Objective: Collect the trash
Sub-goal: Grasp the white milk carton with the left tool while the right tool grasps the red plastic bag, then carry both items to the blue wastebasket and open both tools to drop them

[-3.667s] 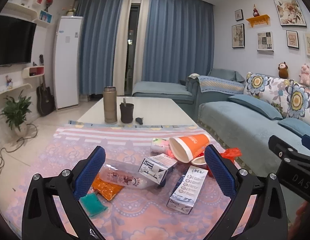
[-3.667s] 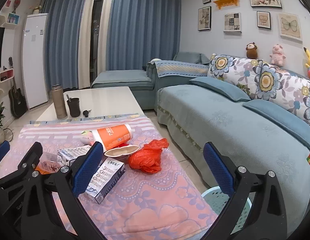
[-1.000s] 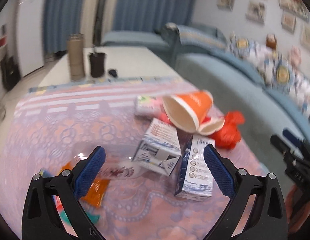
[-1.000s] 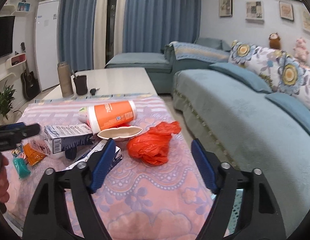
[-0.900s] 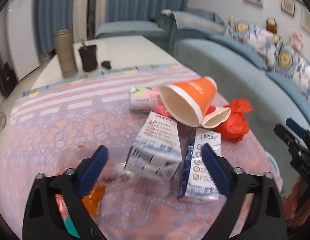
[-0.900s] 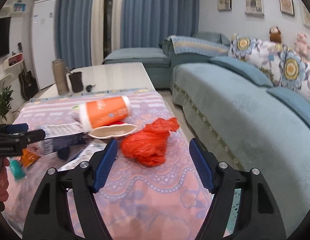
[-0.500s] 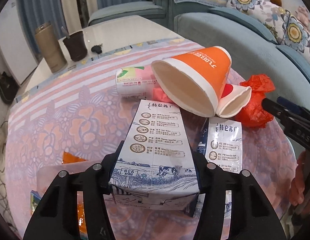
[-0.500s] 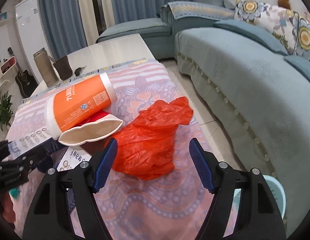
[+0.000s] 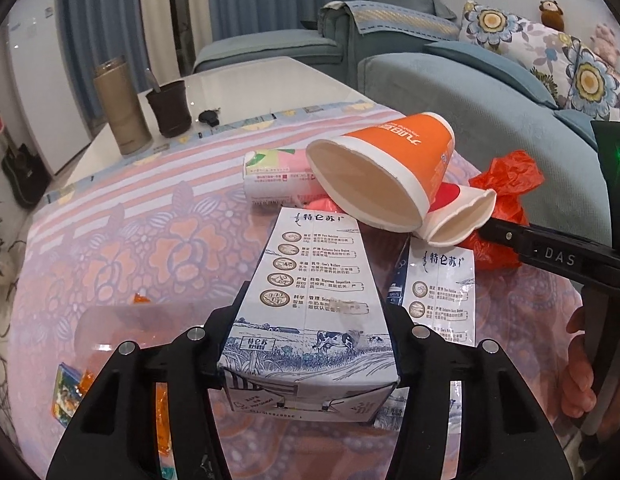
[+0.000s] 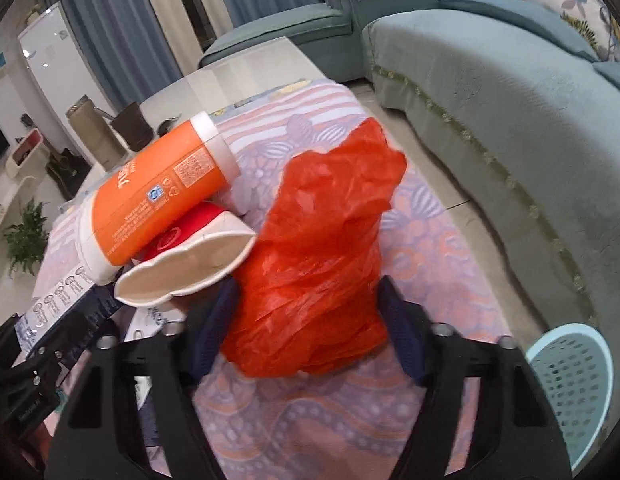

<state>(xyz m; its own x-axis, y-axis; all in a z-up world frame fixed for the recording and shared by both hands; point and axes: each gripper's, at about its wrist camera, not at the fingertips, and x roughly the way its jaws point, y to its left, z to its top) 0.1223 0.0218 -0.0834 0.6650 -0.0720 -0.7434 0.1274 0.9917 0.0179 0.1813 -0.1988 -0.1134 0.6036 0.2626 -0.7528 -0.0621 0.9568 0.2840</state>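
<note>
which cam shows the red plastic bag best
The right wrist view: the red plastic bag fills the middle, between the closing jaws of the right gripper. The left wrist view shows only part of it, behind a crushed cup.

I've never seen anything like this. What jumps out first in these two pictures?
In the left wrist view, a blue-and-white milk carton fills the foreground, clamped between the left gripper jaws, with a tipped orange cup behind it. In the right wrist view, a crumpled red plastic bag sits between the closing right gripper jaws, on the pink patterned tablecloth.
</note>
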